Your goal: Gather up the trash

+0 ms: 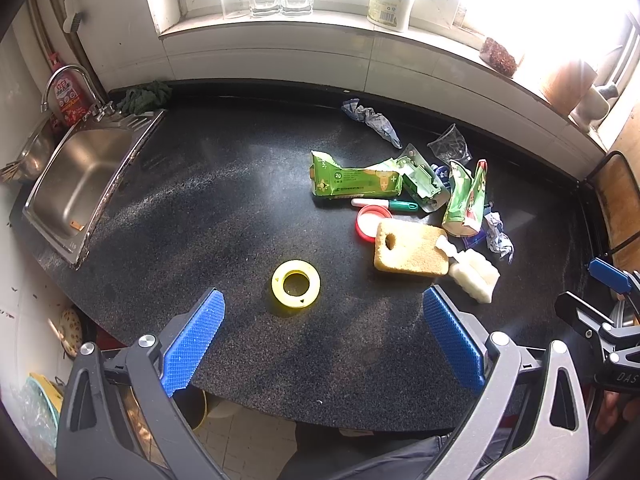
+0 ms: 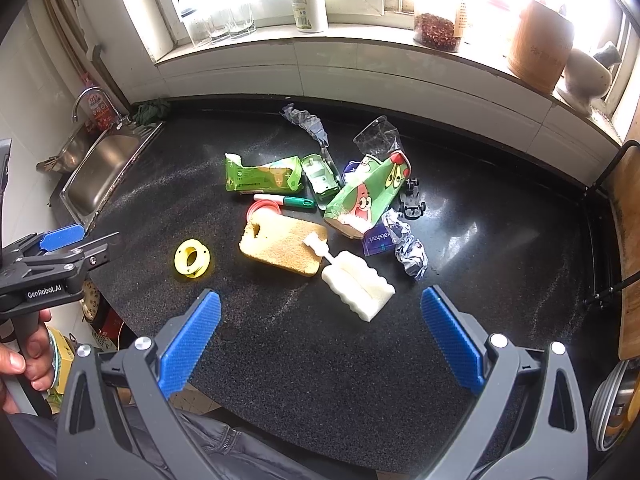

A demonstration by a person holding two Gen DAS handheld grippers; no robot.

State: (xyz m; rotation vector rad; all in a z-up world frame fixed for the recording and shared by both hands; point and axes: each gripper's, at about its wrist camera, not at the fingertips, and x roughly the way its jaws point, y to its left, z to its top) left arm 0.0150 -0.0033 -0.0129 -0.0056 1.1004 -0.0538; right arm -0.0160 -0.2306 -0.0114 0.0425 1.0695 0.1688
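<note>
Trash lies on the black countertop (image 1: 200,208): a green wrapper (image 1: 354,180) (image 2: 262,176), a green cartoon pouch (image 2: 366,200) (image 1: 466,200), crumpled paper (image 2: 410,256) (image 1: 498,236), a clear bag (image 2: 378,136), a crumpled blue-grey wrapper (image 1: 372,120) (image 2: 306,120). A yellow tape ring (image 1: 296,282) (image 2: 192,258) lies just ahead of my open, empty left gripper (image 1: 324,308). My right gripper (image 2: 320,312) is open and empty, just short of a white sponge brush (image 2: 356,282).
A tan sponge (image 1: 408,250) (image 2: 282,246), a red lid (image 1: 372,218), a green pen (image 2: 288,200) and a toy car (image 2: 412,198) lie in the pile. A steel sink (image 1: 80,184) is at the left. Bottles and jars stand on the windowsill (image 2: 360,40).
</note>
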